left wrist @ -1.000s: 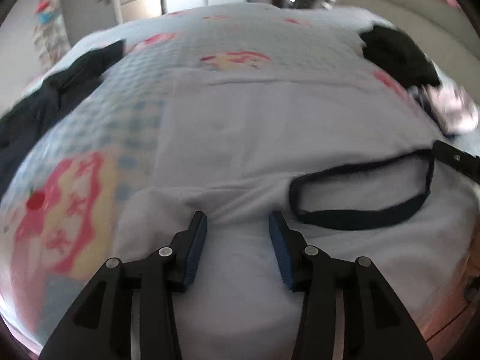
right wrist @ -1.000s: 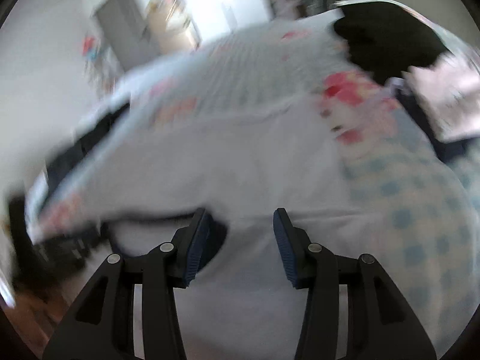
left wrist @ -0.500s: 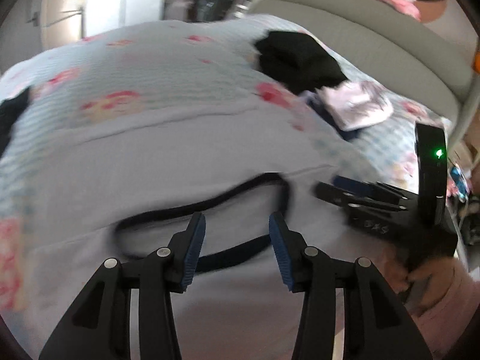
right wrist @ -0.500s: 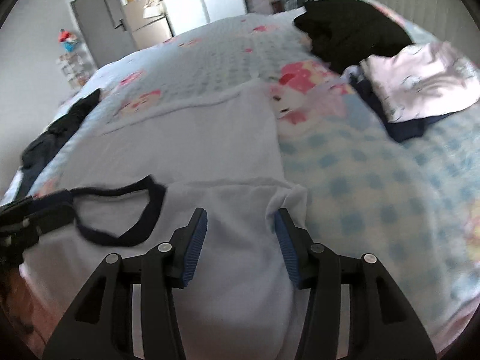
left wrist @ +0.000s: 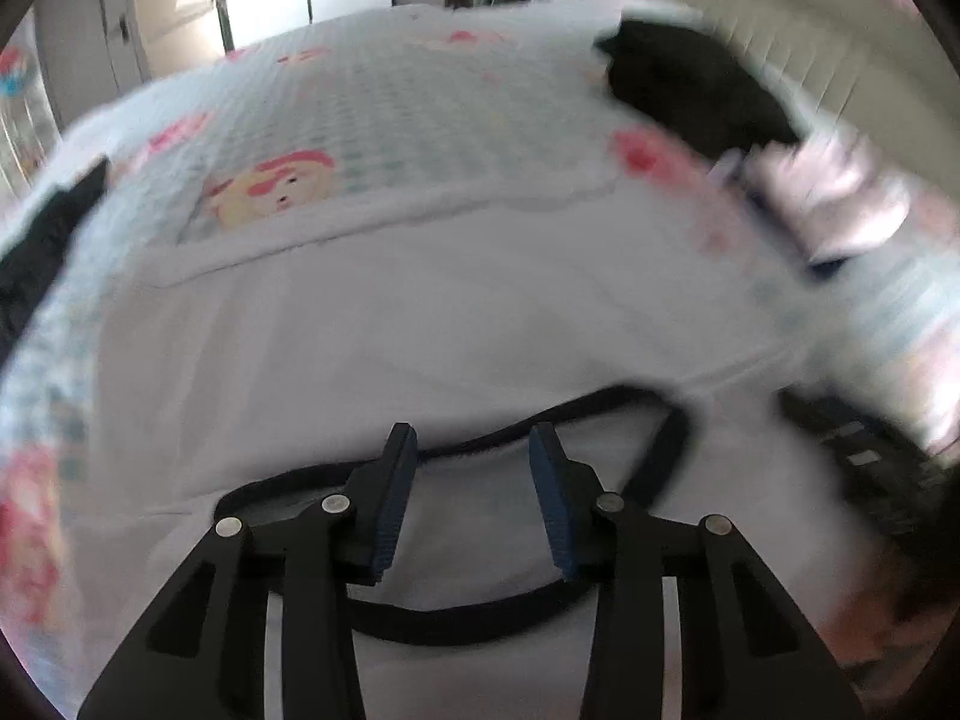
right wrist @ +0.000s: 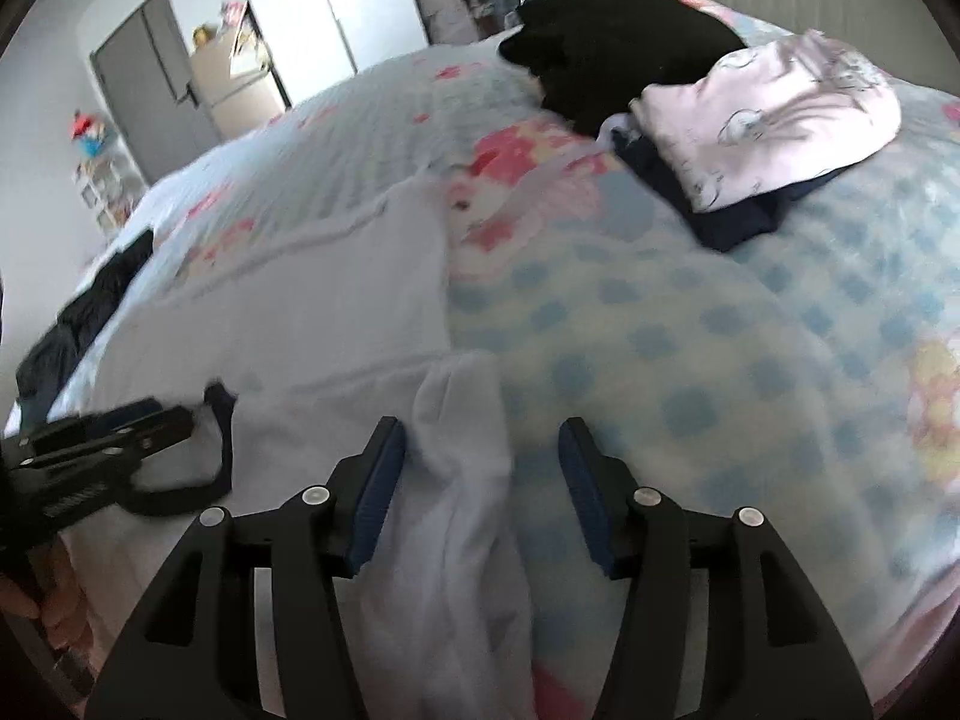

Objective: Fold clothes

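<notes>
A white T-shirt (left wrist: 420, 324) with a dark navy collar (left wrist: 666, 450) lies flat on the bed, neck end nearest me. My left gripper (left wrist: 471, 450) is open just over the collar's near side, nothing between its fingers. In the right wrist view the shirt (right wrist: 312, 324) spreads to the left, and its bunched right sleeve (right wrist: 462, 420) lies between the fingers of my open right gripper (right wrist: 480, 450). The left gripper (right wrist: 114, 438) shows at that view's left edge by the collar (right wrist: 222, 450). The right gripper (left wrist: 864, 456) is a blurred dark shape at the right of the left wrist view.
The bed (right wrist: 690, 330) has a blue-checked cover with pink cartoon prints. A black garment (right wrist: 618, 42) and a folded pink-white garment on a navy one (right wrist: 768, 114) lie at the far right. Dark clothes (right wrist: 72, 324) lie at the left edge. A padded headboard (left wrist: 840, 42) runs along the right.
The left gripper has moved closer over the collar. The right gripper has shifted right, so the bunched sleeve now lies between its open fingers.
</notes>
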Demonstrator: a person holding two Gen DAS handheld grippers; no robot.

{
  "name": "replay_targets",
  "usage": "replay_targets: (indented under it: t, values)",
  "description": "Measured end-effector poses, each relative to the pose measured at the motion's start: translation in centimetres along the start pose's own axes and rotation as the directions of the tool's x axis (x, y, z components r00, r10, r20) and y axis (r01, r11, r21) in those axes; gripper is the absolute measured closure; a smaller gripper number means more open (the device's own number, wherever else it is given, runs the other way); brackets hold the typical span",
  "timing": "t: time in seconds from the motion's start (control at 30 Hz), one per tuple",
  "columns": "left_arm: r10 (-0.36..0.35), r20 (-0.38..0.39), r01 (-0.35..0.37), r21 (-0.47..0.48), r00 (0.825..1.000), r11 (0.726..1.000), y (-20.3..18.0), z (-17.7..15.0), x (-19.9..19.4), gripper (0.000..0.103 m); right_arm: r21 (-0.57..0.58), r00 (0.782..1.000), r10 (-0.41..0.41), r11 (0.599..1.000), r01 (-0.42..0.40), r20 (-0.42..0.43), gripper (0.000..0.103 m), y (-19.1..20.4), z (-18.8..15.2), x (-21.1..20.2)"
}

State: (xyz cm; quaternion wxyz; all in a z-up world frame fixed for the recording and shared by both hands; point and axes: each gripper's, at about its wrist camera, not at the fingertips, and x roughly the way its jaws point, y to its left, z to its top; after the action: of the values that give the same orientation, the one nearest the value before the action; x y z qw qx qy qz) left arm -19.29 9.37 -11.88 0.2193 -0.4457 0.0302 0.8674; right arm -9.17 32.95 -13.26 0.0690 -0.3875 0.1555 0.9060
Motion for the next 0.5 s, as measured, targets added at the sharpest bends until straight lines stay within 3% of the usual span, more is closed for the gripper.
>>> replay_targets:
  t: [0.03, 0.1, 0.2, 0.33, 0.5]
  values:
    - [-0.033, 0.013, 0.033, 0.002, 0.999, 0.999, -0.3, 0.1, -0.3, 0.061, 0.011, 1.000, 0.011, 1.000, -0.011, 0.013, 0.047, -0.1, 0.1, -0.3]
    - [-0.021, -0.007, 0.021, 0.040, 1.000, 0.999, -1.5, 0.1, 0.6, 0.061, 0.017, 0.998, 0.056, 0.998, -0.057, 0.033, 0.042, 0.0, 0.2, -1.0]
    - [-0.001, -0.035, 0.004, 0.098, 0.999, 0.995, -3.3, 0.1, 1.9, 0.060, -0.022, 0.997, 0.080, 0.997, -0.080, 0.013, 0.042, 1.1, 0.0, -0.3]
    - [0.028, -0.071, -0.015, 0.175, 0.997, 0.984, -5.8, 0.1, 3.5, 0.060, -0.028, 0.999, 0.024, 0.999, -0.025, -0.026, 0.045, 1.1, -0.6, 0.6]
    - [0.009, -0.081, -0.004, 0.052, 0.997, 0.999, -3.4, 1.0, 4.1, 0.059, -0.025, 0.999, 0.020, 0.999, -0.021, -0.032, 0.045, 0.5, -0.7, 0.4]
